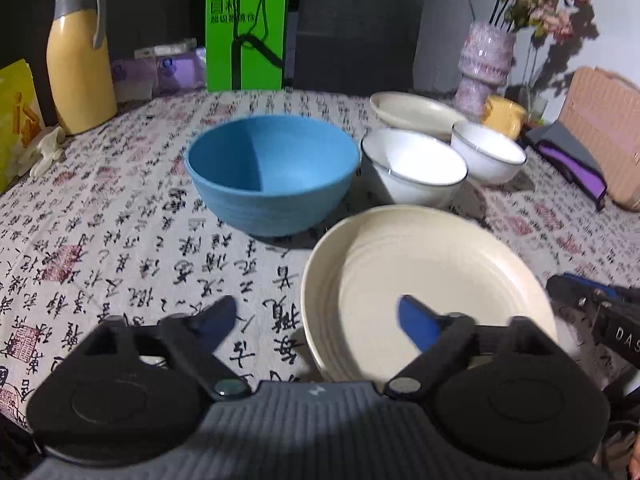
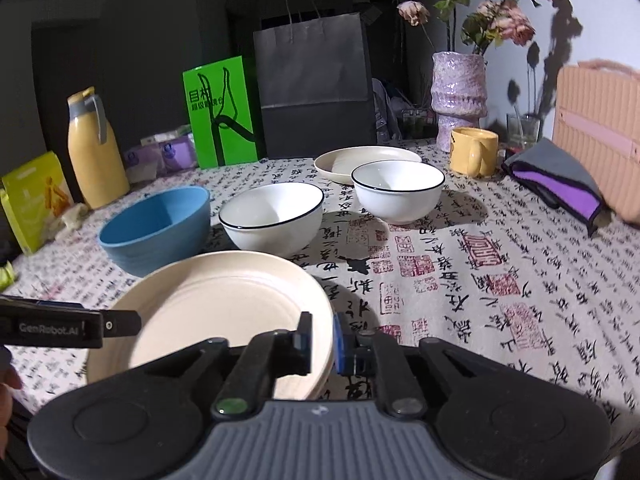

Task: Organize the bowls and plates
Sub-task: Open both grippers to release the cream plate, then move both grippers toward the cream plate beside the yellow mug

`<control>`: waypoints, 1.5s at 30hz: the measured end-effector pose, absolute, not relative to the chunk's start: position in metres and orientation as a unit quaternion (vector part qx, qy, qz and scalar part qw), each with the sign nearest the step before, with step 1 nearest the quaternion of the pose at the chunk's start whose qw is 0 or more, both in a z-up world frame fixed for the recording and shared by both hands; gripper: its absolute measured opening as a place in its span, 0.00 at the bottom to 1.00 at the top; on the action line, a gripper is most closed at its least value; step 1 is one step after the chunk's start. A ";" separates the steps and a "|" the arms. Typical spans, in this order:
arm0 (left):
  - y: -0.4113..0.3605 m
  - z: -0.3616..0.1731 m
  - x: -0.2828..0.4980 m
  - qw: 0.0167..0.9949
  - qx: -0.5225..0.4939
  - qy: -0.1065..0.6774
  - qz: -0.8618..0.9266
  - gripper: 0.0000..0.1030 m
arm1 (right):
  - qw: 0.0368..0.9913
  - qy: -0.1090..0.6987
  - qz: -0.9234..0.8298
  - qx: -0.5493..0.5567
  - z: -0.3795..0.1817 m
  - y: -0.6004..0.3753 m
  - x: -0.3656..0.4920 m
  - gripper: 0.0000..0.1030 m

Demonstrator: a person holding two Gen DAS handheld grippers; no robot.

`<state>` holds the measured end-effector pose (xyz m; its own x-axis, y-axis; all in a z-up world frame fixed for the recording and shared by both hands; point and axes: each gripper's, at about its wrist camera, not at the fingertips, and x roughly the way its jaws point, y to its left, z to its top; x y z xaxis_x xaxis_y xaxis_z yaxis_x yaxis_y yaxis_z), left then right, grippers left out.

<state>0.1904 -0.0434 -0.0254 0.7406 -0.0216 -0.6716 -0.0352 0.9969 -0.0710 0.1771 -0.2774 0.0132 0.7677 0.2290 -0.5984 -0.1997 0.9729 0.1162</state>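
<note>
The right gripper point(image 2: 322, 338) was clamped on the near rim of a cream plate point(image 2: 224, 312), one finger inside the rim and one outside. The left gripper point(image 1: 316, 320) stood wide, gripping nothing, its right finger point(image 1: 418, 326) over the plate's left edge and its left finger over the tablecloth point(image 1: 120, 248). Whether the plate touched the cloth I could not tell. Beyond it stood a blue bowl point(image 1: 272, 174), beside it a white bowl point(image 1: 414, 168), then a second white bowl point(image 1: 488, 152). Behind them lay a second cream plate point(image 1: 412, 110). Further back were a yellow mug point(image 2: 474, 150), a vase point(image 2: 460, 98), a flask point(image 1: 78, 60) and a green bag point(image 1: 246, 32).
</note>
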 end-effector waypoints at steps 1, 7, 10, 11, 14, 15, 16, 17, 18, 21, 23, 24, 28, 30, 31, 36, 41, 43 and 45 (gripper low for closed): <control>-0.042 -0.023 0.188 0.934 -0.042 0.354 0.001 0.99 | 0.940 0.320 0.118 0.032 0.014 -0.279 0.175 0.26; -0.032 -0.017 0.169 0.947 -0.063 0.315 -0.010 1.00 | 0.942 0.301 0.138 0.061 0.023 -0.286 0.158 0.98; -0.027 -0.016 0.161 0.951 -0.069 0.302 -0.004 1.00 | 0.942 0.298 0.141 0.067 0.026 -0.286 0.149 1.00; -0.026 -0.015 0.159 0.951 -0.071 0.300 -0.003 1.00 | 0.941 0.298 0.142 0.069 0.026 -0.285 0.146 1.00; -0.021 -0.014 0.154 0.952 -0.077 0.298 -0.002 1.00 | 0.941 0.300 0.146 0.065 0.027 -0.281 0.139 1.00; -0.020 -0.013 0.153 0.952 -0.078 0.297 -0.003 1.00 | 0.941 0.300 0.146 0.062 0.028 -0.279 0.137 1.00; -0.017 -0.012 0.152 0.952 -0.079 0.295 -0.004 1.00 | 0.941 0.299 0.146 0.057 0.030 -0.278 0.134 1.00; -0.016 -0.012 0.151 0.952 -0.080 0.295 -0.005 1.00 | 0.942 0.297 0.147 0.054 0.031 -0.276 0.132 1.00; -0.015 -0.011 0.150 0.952 -0.080 0.295 -0.006 1.00 | 0.942 0.296 0.147 0.051 0.032 -0.275 0.130 1.00; -0.012 -0.010 0.146 0.953 -0.078 0.293 -0.010 1.00 | 0.943 0.294 0.150 0.049 0.036 -0.274 0.126 1.00; -0.010 -0.009 0.145 0.953 -0.079 0.292 -0.014 1.00 | 0.943 0.293 0.150 0.047 0.037 -0.273 0.124 1.00; -0.010 -0.008 0.145 0.953 -0.079 0.292 -0.015 1.00 | 0.943 0.293 0.150 0.046 0.038 -0.272 0.125 1.00; -0.009 -0.007 0.147 0.953 -0.079 0.292 -0.023 1.00 | 0.941 0.299 0.149 0.044 0.038 -0.271 0.129 1.00; -0.008 -0.007 0.150 0.952 -0.079 0.294 -0.026 1.00 | 0.940 0.305 0.146 0.043 0.036 -0.272 0.133 1.00; -0.008 -0.007 0.152 0.952 -0.079 0.295 -0.027 1.00 | 0.940 0.307 0.145 0.042 0.036 -0.272 0.135 1.00; -0.010 -0.005 0.160 0.951 -0.074 0.299 -0.033 1.00 | 0.936 0.319 0.141 0.041 0.036 -0.276 0.145 1.00; -0.013 0.001 0.168 0.950 -0.069 0.302 -0.040 1.00 | 0.934 0.325 0.138 0.046 0.038 -0.283 0.156 1.00; -0.015 0.005 0.172 0.950 -0.065 0.303 -0.043 1.00 | 0.935 0.326 0.136 0.044 0.040 -0.286 0.161 1.00; -0.017 0.009 0.176 0.950 -0.060 0.304 -0.045 1.00 | 0.935 0.326 0.136 0.042 0.043 -0.290 0.167 1.00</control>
<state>0.1763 -0.0170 0.0088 0.8116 -0.1222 -0.5713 0.0494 0.9887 -0.1412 0.1670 -0.2903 0.0434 0.7510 0.2818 -0.5972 -0.2267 0.9594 0.1676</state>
